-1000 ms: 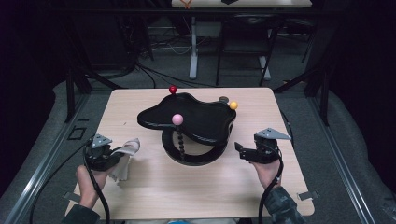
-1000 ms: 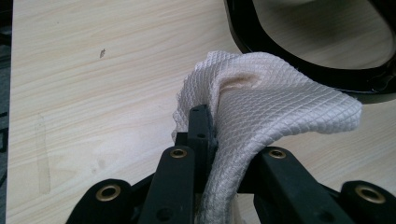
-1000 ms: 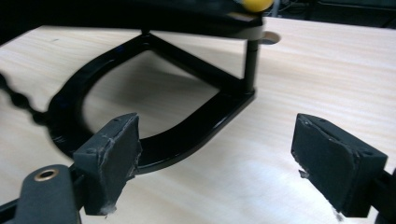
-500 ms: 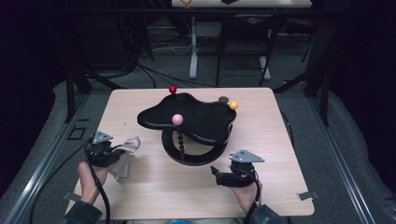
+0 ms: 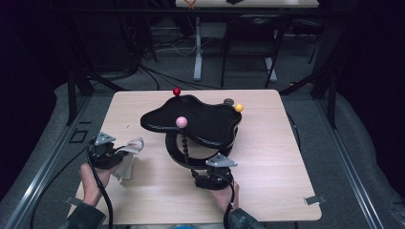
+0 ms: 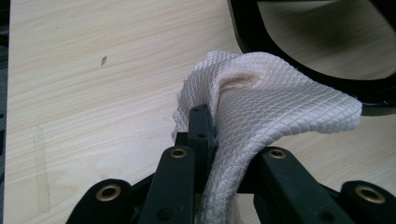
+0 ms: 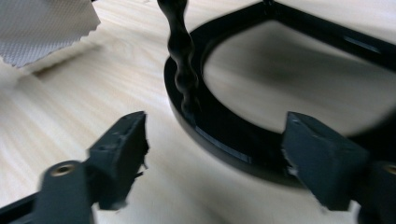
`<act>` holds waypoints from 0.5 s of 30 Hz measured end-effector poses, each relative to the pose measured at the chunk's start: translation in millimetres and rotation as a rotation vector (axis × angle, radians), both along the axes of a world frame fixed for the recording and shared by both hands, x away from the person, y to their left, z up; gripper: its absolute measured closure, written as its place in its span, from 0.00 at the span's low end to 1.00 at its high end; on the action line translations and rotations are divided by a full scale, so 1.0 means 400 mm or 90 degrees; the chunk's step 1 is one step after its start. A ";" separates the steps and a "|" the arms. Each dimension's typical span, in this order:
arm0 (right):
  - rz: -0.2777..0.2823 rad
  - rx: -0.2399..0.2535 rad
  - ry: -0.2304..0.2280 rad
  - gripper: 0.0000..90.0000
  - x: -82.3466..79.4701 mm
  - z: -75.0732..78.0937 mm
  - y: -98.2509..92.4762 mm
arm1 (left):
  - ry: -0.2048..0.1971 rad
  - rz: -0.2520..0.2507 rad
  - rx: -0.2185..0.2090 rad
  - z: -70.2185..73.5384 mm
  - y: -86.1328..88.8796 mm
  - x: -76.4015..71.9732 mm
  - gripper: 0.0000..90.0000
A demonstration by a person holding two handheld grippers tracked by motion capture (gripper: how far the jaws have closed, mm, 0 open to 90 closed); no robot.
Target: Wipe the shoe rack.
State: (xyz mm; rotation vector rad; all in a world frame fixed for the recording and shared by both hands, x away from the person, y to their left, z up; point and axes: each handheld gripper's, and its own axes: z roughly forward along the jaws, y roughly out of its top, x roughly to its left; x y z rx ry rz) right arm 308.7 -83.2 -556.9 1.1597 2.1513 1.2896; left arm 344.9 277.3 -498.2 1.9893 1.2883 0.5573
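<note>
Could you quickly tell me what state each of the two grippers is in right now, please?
Left gripper: shut on the white cloth.
Right gripper: open, holding nothing; its jaws have just been closing, in front of the black stand's base ring.

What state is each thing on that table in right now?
Cloth: crumpled, pinched in the left tongs.
Left tongs: shut on the cloth.
Right tongs: open, nothing between them, at the stand's base ring.
Stand: upright on the table.
</note>
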 end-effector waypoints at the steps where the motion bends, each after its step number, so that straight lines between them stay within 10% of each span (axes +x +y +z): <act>1: 0.004 -0.006 -0.007 0.30 0.009 -0.001 0.008 | -0.001 -0.001 0.001 0.001 0.000 0.000 0.90; 15: 0.010 -0.035 -0.059 0.65 0.078 0.009 0.098 | 0.000 -0.006 0.006 -0.001 -0.003 0.000 0.90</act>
